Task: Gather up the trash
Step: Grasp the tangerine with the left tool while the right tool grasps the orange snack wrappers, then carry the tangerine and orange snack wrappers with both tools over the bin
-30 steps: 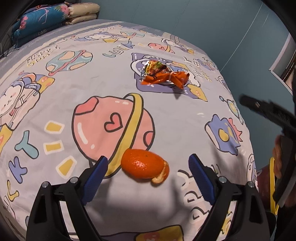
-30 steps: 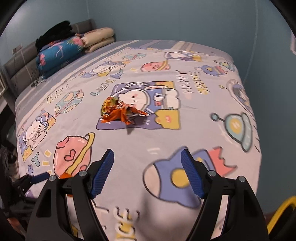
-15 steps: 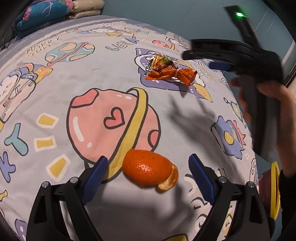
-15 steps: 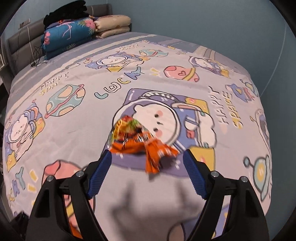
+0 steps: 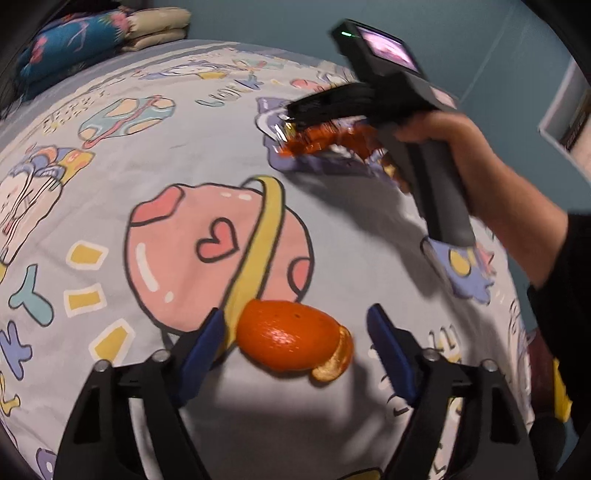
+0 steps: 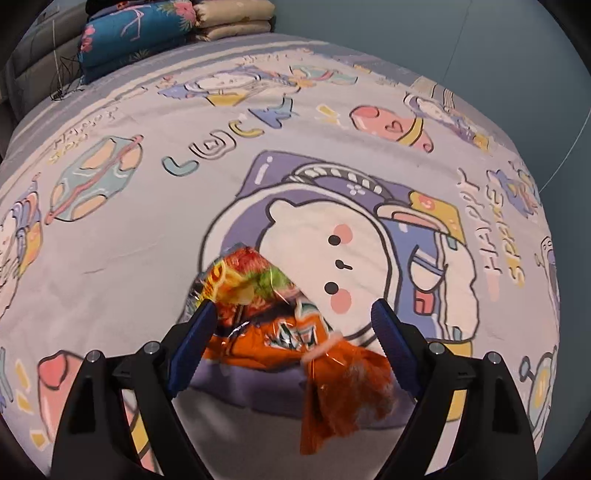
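An orange mandarin peel (image 5: 291,343) lies on the cartoon-print bed sheet (image 5: 184,147). My left gripper (image 5: 295,312) straddles it with jaws closing; the blue pads stand beside the peel, a gap showing on the right side. Farther up the bed lies a crumpled orange snack wrapper (image 6: 280,332), also seen as the wrapper (image 5: 317,142) in the left wrist view. My right gripper (image 6: 292,305) hangs low over it, jaws opening, with the wrapper between the fingers and no pad pressing on it. A hand (image 5: 443,140) holds that right gripper (image 5: 325,107).
Folded blankets and pillows (image 6: 140,29) are stacked at the head of the bed. A blue wall runs along the bed's right side, where the mattress edge drops off. A yellow object (image 5: 559,398) shows past that edge at the lower right.
The right gripper swept in from the bed's right side and came down over the wrapper, its jaws widening. The left gripper stayed over the peel and its jaws narrowed.
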